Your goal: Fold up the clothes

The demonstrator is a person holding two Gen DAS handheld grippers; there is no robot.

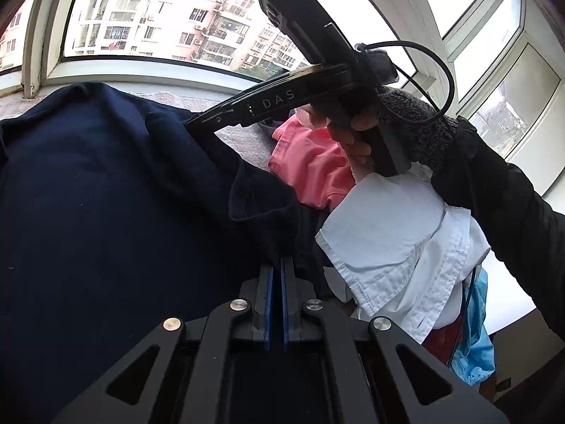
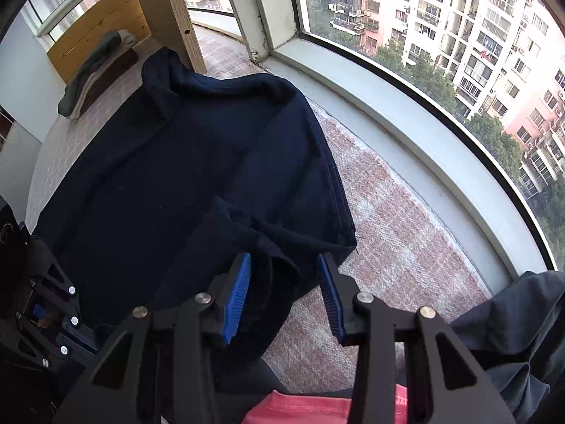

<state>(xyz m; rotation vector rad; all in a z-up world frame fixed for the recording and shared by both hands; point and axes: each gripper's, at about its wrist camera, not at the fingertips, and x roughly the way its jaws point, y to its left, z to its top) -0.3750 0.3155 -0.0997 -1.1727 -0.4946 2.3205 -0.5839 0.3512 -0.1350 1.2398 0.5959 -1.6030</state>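
The limp, light dark navy knit garment, spread on the pinkish woven mat by the window, is best taken at its bunched near-right corner, straddled unclamped by the half-open right gripper, while the left gripper is shut at its near hem.

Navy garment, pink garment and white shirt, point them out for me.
Navy garment (image 2: pixel 183 162): right wrist view, middle of the spread cloth.
Pink garment (image 1: pixel 310 169): left wrist view, its crumpled middle.
White shirt (image 1: pixel 388 243): left wrist view, flat front panel.

left wrist: close, windowward | right wrist: steeply downward | shared: navy garment (fills both)
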